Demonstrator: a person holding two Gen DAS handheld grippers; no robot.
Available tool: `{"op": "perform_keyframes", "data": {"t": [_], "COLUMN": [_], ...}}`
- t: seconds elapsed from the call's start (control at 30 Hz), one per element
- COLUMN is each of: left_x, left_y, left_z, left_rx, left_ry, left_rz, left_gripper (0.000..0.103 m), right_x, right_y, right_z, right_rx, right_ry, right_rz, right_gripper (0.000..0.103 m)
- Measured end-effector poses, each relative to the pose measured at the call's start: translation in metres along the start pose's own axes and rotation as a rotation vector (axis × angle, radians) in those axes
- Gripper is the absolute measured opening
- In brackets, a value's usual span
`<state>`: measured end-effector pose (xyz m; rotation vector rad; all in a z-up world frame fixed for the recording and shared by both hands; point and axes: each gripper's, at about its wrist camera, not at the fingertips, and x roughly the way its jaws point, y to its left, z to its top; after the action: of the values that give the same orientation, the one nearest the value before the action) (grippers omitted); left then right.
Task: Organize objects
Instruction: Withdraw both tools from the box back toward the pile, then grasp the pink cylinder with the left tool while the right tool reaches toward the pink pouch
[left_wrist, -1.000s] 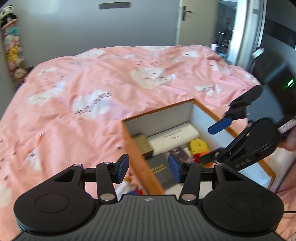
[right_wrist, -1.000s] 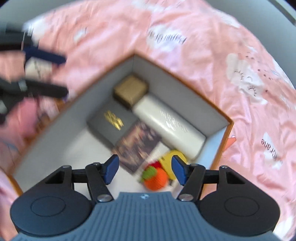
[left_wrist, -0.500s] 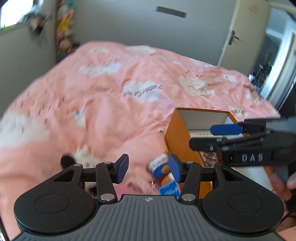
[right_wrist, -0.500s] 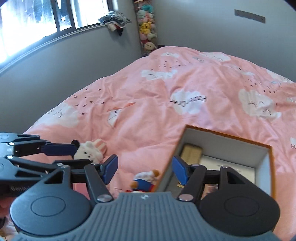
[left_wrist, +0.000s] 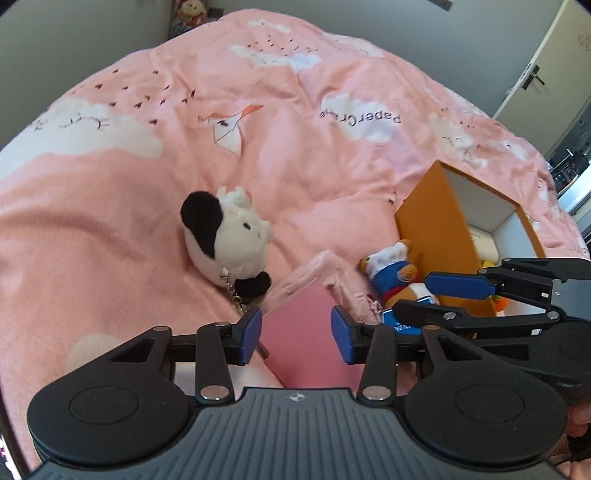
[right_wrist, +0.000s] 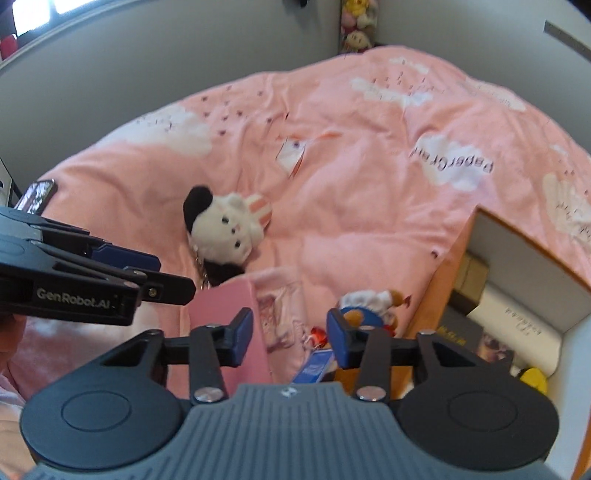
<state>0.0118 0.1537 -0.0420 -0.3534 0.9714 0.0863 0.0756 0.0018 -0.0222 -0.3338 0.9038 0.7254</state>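
While both my grippers hang spread and empty | left gripper (left_wrist: 296, 329) above pink box (left_wrist: 303, 332), frame centre | right gripper (right_wrist: 290, 335) near bear toy (right_wrist: 364, 308) | orange box (right_wrist: 517, 291) lower right awaits toys.

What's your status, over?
Both tools open, empty: left tool, right tool. Black-and-white plush, bear plush on the bedspread outside orange box. Pink case below tools.

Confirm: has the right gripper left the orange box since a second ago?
Yes. The right gripper has swung left off the orange box and now hovers open over the bedspread, near the small bear toy.
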Motion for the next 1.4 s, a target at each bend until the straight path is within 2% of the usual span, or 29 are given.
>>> {"op": "perform_keyframes", "data": {"t": [0.17, 0.27, 0.33, 0.4, 0.53, 0.73, 0.83, 1.1, 1.27, 1.37, 1.4], "left_x": [0.008, 0.016, 0.023, 0.028, 0.034, 0.039, 0.037, 0.032, 0.028, 0.025, 0.025], "left_y": [0.005, 0.006, 0.006, 0.007, 0.009, 0.010, 0.010, 0.010, 0.002, 0.003, 0.005], "left_z": [0.003, 0.004, 0.002, 0.000, -0.002, -0.002, -0.003, 0.000, -0.003, -0.003, -0.004], "left_rx": [0.002, 0.000, -0.005, -0.008, -0.012, -0.022, -0.043, -0.118, -0.135, -0.173, -0.198], "left_ry": [0.009, 0.037, 0.069, 0.093, 0.109, 0.127, 0.131, 0.126, 0.128, 0.135, 0.142], "left_rz": [0.017, -0.006, -0.001, 0.017, 0.035, 0.041, 0.020, -0.003, -0.001, -0.021, -0.032], "left_gripper": [0.049, 0.049, 0.048, 0.043, 0.040, 0.039, 0.038, 0.037, 0.044, 0.051, 0.055], "right_x": [0.019, 0.028, 0.033, 0.039, 0.049, 0.058, 0.059, 0.069, 0.052, 0.042, 0.040], "right_y": [-0.003, -0.008, -0.009, -0.007, -0.005, -0.007, -0.009, -0.006, -0.004, -0.001, 0.000], "right_z": [0.005, 0.006, 0.005, 0.003, 0.001, 0.000, 0.002, -0.003, -0.004, -0.006, -0.007], "right_rx": [-0.006, 0.018, 0.027, 0.024, 0.027, 0.036, 0.038, 0.051, 0.060, 0.059, 0.063], "right_ry": [0.044, 0.070, 0.093, 0.117, 0.139, 0.156, 0.153, 0.218, 0.181, 0.170, 0.167], "right_rz": [0.003, 0.014, 0.048, 0.095, 0.105, 0.119, 0.123, 0.195, 0.261, 0.326, 0.364], "right_gripper": [0.039, 0.038, 0.038, 0.037, 0.029, 0.031, 0.031, 0.033, 0.028, 0.021, 0.015]}}
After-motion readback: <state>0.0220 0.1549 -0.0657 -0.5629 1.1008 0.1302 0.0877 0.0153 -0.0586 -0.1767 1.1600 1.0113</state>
